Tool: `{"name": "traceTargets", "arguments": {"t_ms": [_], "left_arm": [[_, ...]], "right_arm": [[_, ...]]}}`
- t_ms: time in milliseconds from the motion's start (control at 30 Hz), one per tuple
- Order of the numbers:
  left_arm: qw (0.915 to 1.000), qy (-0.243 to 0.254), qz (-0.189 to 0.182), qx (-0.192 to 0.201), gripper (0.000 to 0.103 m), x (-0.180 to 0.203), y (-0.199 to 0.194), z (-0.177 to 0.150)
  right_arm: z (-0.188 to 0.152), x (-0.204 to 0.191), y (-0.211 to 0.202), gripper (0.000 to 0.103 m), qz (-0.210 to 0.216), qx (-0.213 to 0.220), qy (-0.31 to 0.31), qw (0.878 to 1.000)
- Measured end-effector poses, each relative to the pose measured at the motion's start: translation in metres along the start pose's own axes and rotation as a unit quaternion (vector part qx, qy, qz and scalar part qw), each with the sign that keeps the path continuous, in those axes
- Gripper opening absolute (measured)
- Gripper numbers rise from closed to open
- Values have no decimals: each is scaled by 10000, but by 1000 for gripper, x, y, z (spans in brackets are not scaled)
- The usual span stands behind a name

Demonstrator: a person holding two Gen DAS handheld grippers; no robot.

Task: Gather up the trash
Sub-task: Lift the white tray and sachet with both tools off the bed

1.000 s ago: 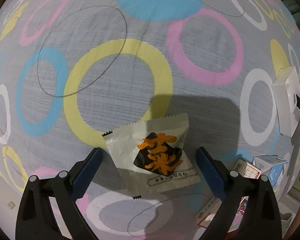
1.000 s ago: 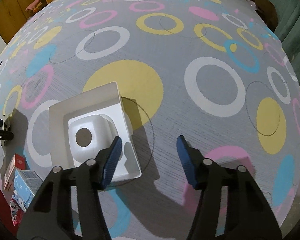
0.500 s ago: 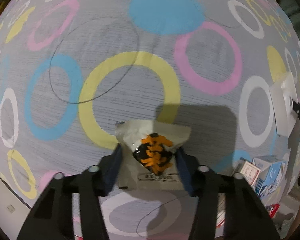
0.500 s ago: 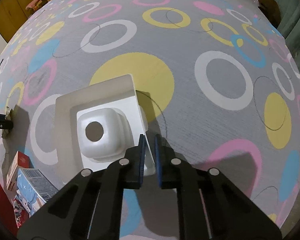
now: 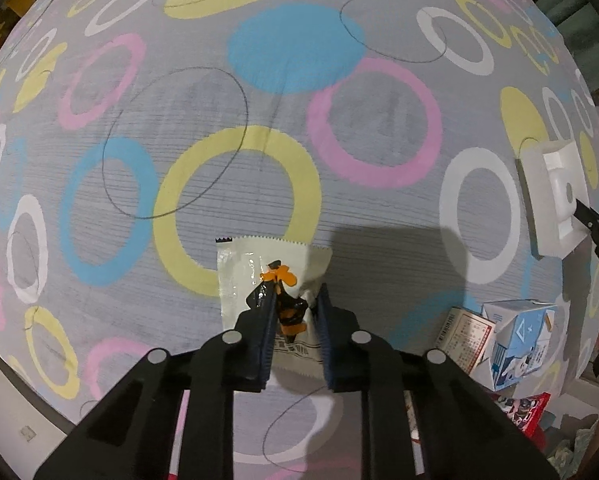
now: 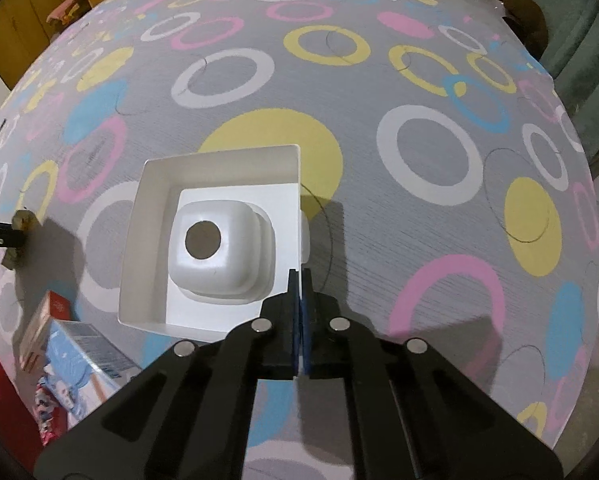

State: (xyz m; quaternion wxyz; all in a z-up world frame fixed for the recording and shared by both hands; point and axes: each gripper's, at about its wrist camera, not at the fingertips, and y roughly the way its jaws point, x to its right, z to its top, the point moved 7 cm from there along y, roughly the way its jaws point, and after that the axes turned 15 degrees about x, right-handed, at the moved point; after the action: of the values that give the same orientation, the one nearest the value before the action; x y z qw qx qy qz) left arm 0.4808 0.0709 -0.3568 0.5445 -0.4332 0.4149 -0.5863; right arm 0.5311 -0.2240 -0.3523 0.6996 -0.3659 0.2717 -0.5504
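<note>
Two grippers, both clamped. Left gripper pinches a whitish snack wrapper w/ orange print, crumpled btwn its blue pads, over the grey rug w/ coloured rings. Right gripper grips the thin side wall of a white moulded packaging tray, open side up, round hole in its central hump. Blue-white carton and small printed box lie near the rug edge, just beside each other.
</note>
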Motion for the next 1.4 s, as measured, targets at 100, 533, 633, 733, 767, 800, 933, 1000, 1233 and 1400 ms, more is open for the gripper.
{"name": "traceTargets", "arguments": {"t_ms": [100, 533, 633, 733, 767, 800, 933, 1000, 1233, 1400], "left_arm": [[10000, 8, -2, 26, 18, 1, -2, 0], [9987, 190, -51, 467, 18, 14, -67, -4], [9978, 274, -96, 594, 18, 18, -86, -11], [9966, 415, -117, 706, 18, 22, -105, -21], [9961, 466, -115, 742, 18, 23, -113, -27], [9958, 492, -120, 764, 18, 22, -122, -32], [9942, 661, -151, 832, 18, 34, -144, -61], [9936, 712, -214, 849, 18, 39, -150, -74], [9917, 864, -348, 888, 18, 55, -173, -127], [9908, 977, -389, 854, 18, 68, -184, -167]], "right_arm": [[1, 2, -13, 2, -45, 98, 11, 9999], [4, 0, -89, 2, -134, 602, 92, 9981], [1, -5, -120, 2, -146, 770, 88, 9969], [-5, -14, -151, 2, -160, 933, 42, 9955], [-7, -16, -160, 2, -153, 972, 43, 9951], [-11, -20, -172, 2, -148, 1006, 34, 9948], [-26, -35, -208, 2, -115, 1161, -47, 9932], [-36, -45, -226, 2, -92, 1229, -98, 9923], [-77, -72, -267, 2, 35, 1325, -161, 9910], [-111, -91, -290, 2, 88, 1357, -199, 9905]]}}
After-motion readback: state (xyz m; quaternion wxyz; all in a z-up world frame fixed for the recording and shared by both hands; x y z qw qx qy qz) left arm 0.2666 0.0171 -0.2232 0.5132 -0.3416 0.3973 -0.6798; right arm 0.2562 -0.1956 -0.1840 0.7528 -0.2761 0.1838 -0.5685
